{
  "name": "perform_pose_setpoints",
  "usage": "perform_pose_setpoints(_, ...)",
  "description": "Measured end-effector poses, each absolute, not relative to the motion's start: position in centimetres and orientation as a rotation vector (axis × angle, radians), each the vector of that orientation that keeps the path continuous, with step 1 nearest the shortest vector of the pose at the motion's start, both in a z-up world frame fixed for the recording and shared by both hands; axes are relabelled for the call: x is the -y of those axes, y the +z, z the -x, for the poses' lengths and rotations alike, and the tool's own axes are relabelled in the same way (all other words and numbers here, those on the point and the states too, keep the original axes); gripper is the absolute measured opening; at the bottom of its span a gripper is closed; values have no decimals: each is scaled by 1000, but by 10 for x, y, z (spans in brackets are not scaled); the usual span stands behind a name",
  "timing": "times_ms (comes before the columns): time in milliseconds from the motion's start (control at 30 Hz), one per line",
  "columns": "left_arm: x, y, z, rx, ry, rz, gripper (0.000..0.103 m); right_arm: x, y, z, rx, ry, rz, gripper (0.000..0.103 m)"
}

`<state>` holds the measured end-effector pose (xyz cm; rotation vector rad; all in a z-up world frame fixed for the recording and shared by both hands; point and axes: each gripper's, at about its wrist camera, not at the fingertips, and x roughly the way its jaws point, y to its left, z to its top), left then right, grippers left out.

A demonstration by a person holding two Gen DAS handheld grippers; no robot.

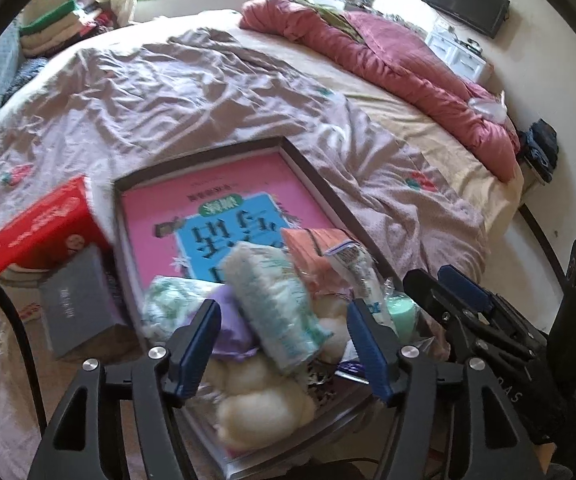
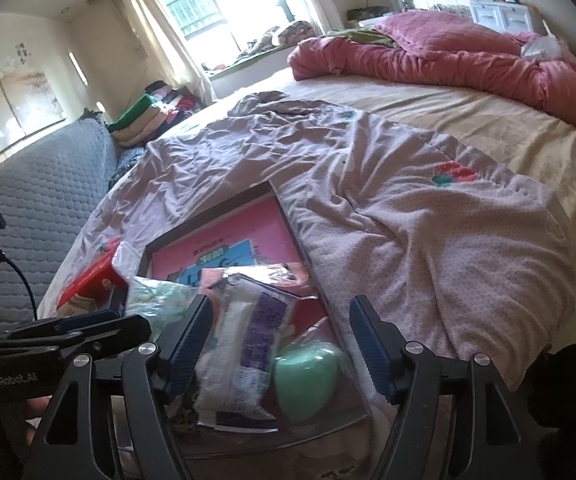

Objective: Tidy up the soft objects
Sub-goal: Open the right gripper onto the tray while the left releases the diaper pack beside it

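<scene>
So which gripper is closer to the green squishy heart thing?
Right. The right gripper is open just above the green heart; the left gripper hovers over the packets beside it.

A wide bed point(image 1: 400, 120) carries everything, its beige sheet bare along the far side. A crumpled mauve coverlet point(image 1: 168, 92) with strawberry patches spreads over most of it. A rose-pink quilt point(image 1: 400, 64) lies bunched along the far edge. On the coverlet sit a dark-framed tray point(image 1: 308, 172), a red box point(image 1: 44, 224) beside it, and a grey box point(image 1: 76, 300) just nearer.
</scene>
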<state>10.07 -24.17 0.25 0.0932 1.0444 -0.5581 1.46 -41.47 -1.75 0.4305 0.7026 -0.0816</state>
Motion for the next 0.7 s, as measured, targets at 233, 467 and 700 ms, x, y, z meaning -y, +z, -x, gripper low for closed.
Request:
perform_pose_setpoints(233,210,14,-98,-1004,-491,-49,71,391,-8,-19,-703,-49,-361,74)
perform_pose_setpoints(467,185,19,-93,-975,-441,-23,76,377,-1,-20,-692,-51,-310,75)
perform_pose_setpoints(700,170,22,-86,-958,-406,-16,76,363,11,-18,-659,-64,-245,76)
